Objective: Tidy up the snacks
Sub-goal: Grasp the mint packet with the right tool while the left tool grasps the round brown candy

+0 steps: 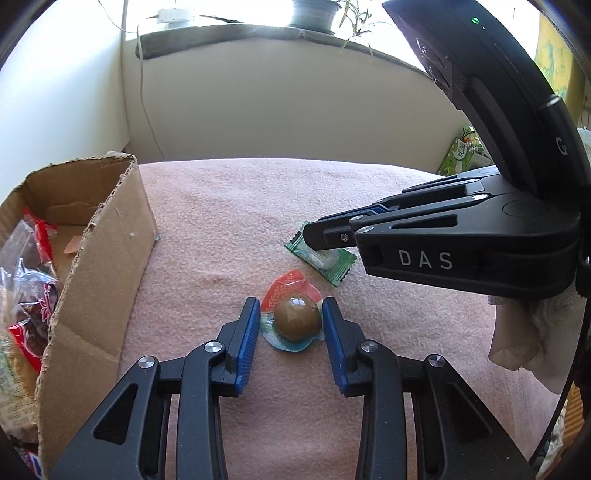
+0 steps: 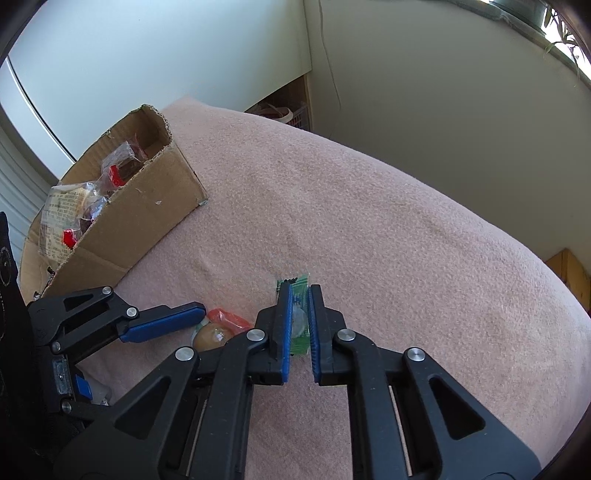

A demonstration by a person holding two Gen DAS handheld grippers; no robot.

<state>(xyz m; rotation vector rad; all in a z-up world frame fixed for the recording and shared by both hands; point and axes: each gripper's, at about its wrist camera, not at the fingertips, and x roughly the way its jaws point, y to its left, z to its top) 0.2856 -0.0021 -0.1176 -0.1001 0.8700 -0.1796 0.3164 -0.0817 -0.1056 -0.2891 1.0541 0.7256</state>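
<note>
While two snacks lie loose | left gripper (image 1: 290, 325) jaws flank one egg pack (image 1: 293, 319) | right gripper (image 2: 299, 317) pinches one green candy (image 2: 300, 325) | one cardboard box (image 1: 107, 258).

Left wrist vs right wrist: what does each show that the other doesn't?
Left wrist only: a potted plant on the sill, a green packet at the blanket's far edge.
Right wrist only: a shelf under the white cabinet.
Both: box of snacks, egg pack between the left gripper's fingers, green candy pinched by the right gripper.
</note>
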